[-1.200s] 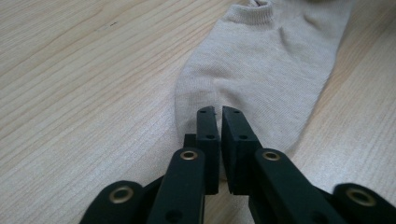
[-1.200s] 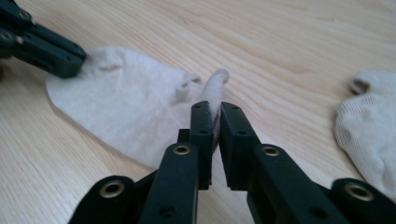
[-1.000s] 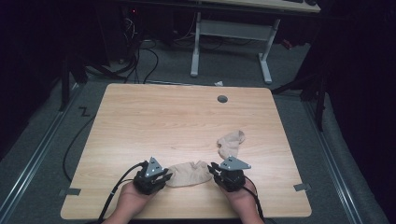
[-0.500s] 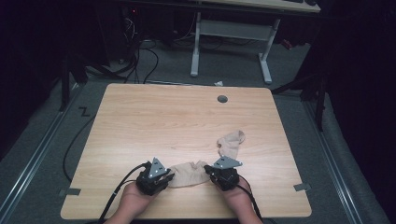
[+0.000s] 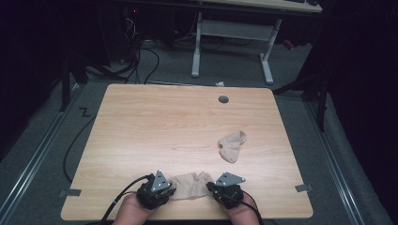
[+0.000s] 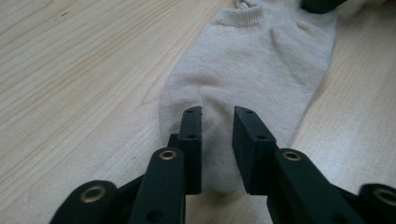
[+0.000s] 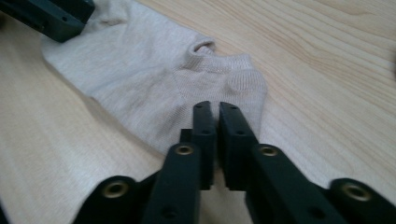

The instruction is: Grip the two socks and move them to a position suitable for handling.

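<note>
Two tongs are seen at the near edge of the desk (image 5: 141, 122), one at each end of a beige sock. The left tongs (image 6: 217, 116) are parted, with the sock's toe bunched between the jaws but not clamped. The right tongs (image 7: 217, 109) are pinched nearly closed on the heel edge of the near sock (image 5: 190, 184), beside its cuff. Two socks are counted: the near one stretched flat between the tongs, and a far sock (image 5: 231, 145) left crumpled toward the right of the desk, well apart. Half a second earlier the two socks were overlapped; now the near one has been drawn clear toward the edge.
</note>
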Action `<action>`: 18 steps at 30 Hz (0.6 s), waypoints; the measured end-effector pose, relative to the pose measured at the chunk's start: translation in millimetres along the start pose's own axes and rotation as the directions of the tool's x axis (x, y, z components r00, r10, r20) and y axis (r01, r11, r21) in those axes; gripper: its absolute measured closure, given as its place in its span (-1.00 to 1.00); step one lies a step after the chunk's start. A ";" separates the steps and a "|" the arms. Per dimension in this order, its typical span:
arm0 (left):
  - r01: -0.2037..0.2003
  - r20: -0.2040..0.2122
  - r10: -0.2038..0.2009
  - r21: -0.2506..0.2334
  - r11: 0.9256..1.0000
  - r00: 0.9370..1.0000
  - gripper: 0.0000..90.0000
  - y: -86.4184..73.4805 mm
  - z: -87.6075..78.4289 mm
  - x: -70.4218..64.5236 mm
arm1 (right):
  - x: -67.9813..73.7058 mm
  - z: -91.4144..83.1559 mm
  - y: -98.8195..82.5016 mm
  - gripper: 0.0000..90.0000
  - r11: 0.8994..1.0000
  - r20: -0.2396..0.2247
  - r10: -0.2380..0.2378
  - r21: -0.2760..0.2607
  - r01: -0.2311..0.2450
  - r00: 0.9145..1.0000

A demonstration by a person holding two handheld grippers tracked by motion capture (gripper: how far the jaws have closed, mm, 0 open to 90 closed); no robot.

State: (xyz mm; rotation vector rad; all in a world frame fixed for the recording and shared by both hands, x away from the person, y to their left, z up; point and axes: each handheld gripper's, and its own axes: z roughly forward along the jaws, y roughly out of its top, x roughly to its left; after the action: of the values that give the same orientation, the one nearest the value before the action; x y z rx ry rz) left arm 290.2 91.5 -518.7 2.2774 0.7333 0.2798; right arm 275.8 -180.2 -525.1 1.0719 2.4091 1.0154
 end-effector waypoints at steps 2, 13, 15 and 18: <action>0.005 0.002 -0.005 -0.014 1.000 1.000 0.45 1.6 -3.2 0.6 | -1.4 -2.5 0.0 0.74 1.000 -0.007 0.005 -0.011 -0.005 1.000; 0.141 -0.072 -0.153 -0.156 0.978 0.986 0.14 -21.6 -40.8 64.9 | -97.7 -12.2 24.3 0.87 0.980 0.275 0.185 -0.125 -0.156 0.943; 0.148 -0.075 -0.162 -0.172 0.974 0.984 0.13 -21.0 -41.5 66.3 | -112.1 -3.0 27.4 0.96 0.983 0.330 0.179 -0.095 -0.156 0.927; 0.128 -0.078 -0.143 -0.176 0.976 0.987 0.11 -20.0 -41.8 63.7 | -123.7 7.4 27.6 1.00 0.985 0.358 0.174 -0.053 -0.166 0.917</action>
State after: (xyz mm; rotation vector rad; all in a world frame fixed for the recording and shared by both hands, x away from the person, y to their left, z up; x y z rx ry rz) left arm 317.1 163.8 -503.3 2.0542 0.8732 0.3686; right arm 376.9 -255.6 -510.7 1.3485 2.0330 0.8071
